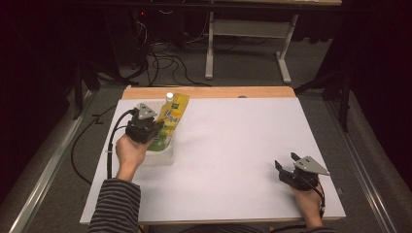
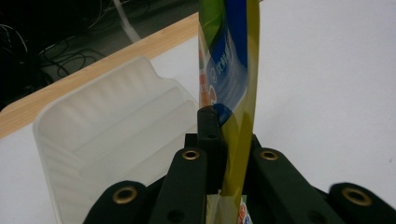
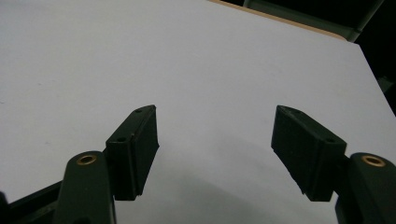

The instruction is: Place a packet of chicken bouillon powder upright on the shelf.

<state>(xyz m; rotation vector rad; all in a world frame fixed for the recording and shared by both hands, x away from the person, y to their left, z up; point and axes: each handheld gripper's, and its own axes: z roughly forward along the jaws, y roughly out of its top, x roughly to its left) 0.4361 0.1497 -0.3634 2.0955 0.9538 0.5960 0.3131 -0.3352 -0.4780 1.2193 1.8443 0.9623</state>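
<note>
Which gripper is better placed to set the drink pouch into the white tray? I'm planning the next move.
Left. The left gripper is shut on the yellow-green spouted pouch, directly above the white plastic tray. The right gripper rests open, far across the white table.

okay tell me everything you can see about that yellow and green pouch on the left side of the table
The pouch is a flat, glossy, flexible spouted pack, yellow and green with a blue printed panel and a white cap at its far end. It tilts up and away from the person over a shallow white ribbed tray near the table's far left. The left gripper is shut on its lower part, jaws pinching the thin body edge-on. Whether its bottom touches the tray cannot be told.
</note>
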